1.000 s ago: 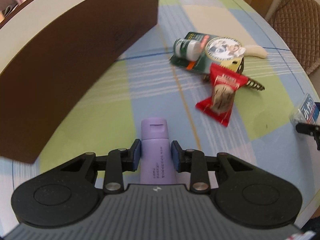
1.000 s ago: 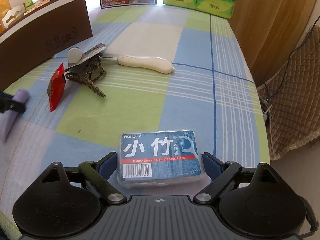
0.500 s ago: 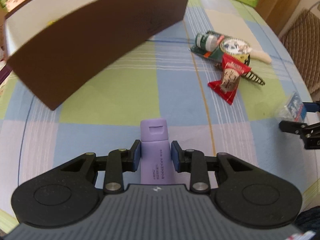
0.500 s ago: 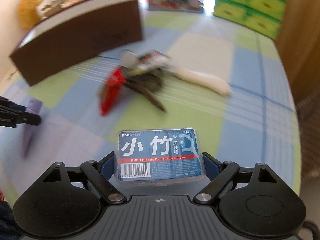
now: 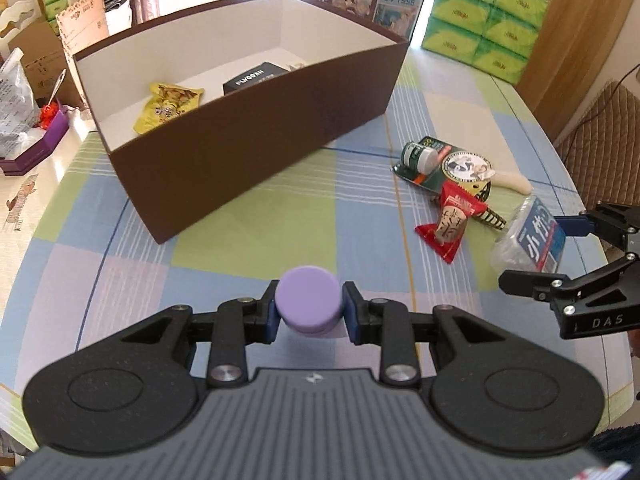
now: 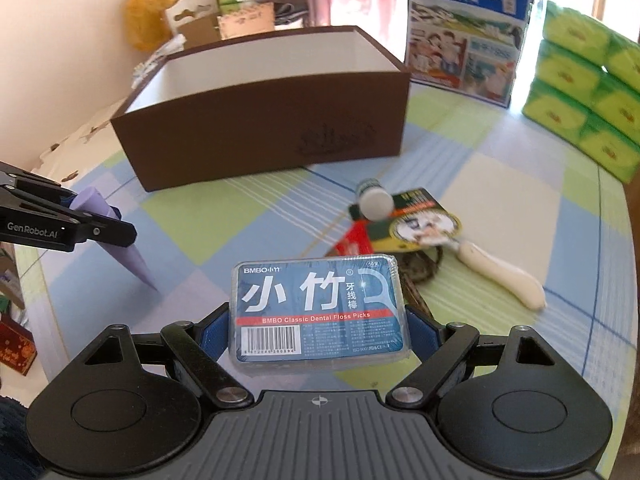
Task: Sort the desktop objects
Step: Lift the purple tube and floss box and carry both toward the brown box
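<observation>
both items lifted toward box [image 5: 256, 136]

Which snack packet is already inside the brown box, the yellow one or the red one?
The yellow snack packet. It lies inside the brown box; the red snack packet lies on the tablecloth outside.

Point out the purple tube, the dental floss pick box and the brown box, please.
purple tube [image 5: 309, 305], left wrist view, on its round cap.
dental floss pick box [image 6: 318, 306], right wrist view, on its blue label.
brown box [image 5: 256, 136], left wrist view, on its near outer wall.
</observation>
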### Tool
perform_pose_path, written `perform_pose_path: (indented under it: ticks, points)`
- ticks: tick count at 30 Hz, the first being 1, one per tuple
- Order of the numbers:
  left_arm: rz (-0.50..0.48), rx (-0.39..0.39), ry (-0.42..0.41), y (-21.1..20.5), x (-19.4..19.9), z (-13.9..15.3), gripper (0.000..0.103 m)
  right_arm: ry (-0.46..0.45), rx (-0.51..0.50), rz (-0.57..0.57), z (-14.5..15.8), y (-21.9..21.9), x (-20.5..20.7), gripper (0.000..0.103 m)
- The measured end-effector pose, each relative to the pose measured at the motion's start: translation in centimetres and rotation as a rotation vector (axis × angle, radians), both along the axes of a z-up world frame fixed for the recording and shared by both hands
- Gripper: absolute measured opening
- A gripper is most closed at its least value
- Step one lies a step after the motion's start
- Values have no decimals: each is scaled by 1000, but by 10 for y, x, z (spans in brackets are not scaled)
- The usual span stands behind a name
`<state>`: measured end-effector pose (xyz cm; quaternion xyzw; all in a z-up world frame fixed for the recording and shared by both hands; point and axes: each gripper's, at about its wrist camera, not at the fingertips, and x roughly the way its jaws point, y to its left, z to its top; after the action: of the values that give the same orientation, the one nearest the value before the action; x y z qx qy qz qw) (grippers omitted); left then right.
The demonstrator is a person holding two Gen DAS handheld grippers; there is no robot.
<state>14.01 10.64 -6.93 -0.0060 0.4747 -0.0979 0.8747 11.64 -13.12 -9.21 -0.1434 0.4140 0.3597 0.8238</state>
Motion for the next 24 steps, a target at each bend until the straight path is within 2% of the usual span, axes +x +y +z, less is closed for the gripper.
perform_pose_path:
  ticks: [14,24]
  points:
    - [-10,-38,-97,-1,2,38,26,-69,23,52,29,19,16,85]
    - [-42,-43,-198,5,17,80,26,-117,44,74,49,33,37,85]
